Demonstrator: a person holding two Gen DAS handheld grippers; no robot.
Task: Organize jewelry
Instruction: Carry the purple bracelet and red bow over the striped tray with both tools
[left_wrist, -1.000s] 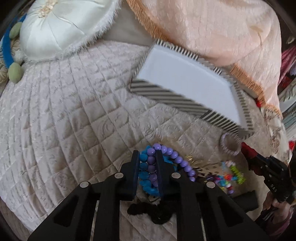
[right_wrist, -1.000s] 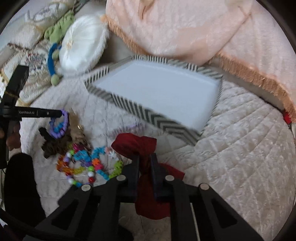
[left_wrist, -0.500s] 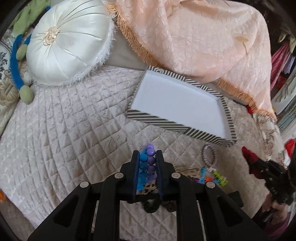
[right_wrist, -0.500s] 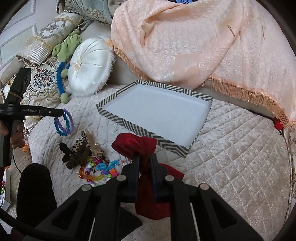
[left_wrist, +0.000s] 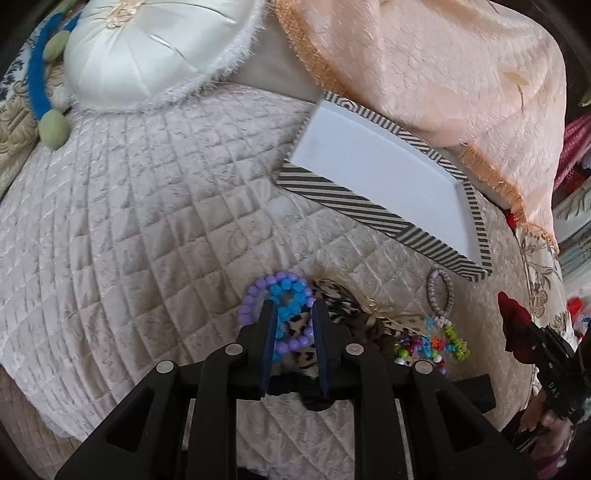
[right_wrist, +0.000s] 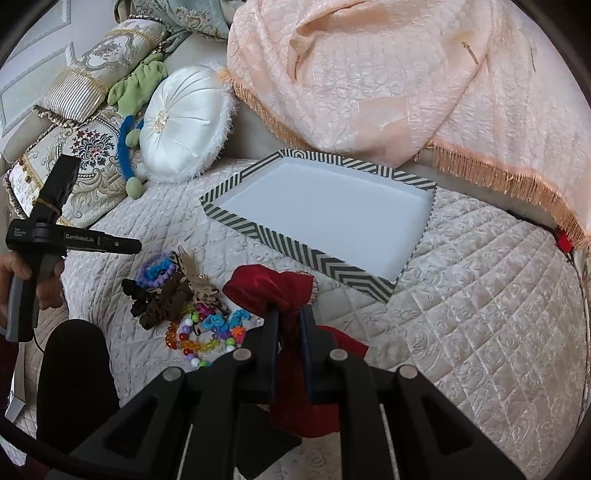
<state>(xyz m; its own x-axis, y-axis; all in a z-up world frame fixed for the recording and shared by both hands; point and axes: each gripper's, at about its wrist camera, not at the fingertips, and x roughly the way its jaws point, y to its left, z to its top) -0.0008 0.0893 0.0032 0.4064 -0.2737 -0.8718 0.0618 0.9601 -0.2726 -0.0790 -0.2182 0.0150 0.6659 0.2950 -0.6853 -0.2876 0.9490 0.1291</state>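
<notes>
My left gripper (left_wrist: 291, 308) is open just above the purple and blue bead bracelets (left_wrist: 275, 295), which lie on the quilt against the brown and leopard scrunchies (left_wrist: 354, 317). The bracelets also show in the right wrist view (right_wrist: 155, 271), below the left gripper (right_wrist: 125, 246). My right gripper (right_wrist: 289, 314) is shut on a red velvet scrunchie (right_wrist: 273, 288) and holds it above the quilt, in front of the striped tray (right_wrist: 295, 254). The tray's white inside (left_wrist: 369, 158) holds nothing. A pile of coloured bead jewelry (right_wrist: 207, 330) lies left of the right gripper.
A lilac hair ring (left_wrist: 439, 291) lies near the tray's corner. A white round cushion (right_wrist: 184, 122), patterned pillows (right_wrist: 88, 147) and a green and blue plush toy (right_wrist: 129, 110) sit at the back left. A peach fringed blanket (right_wrist: 388, 74) hangs behind the tray.
My left gripper has come down to the quilt and opened, and the purple and blue bracelets now lie on the bed. My right gripper still holds the red scrunchie in about the same place.
</notes>
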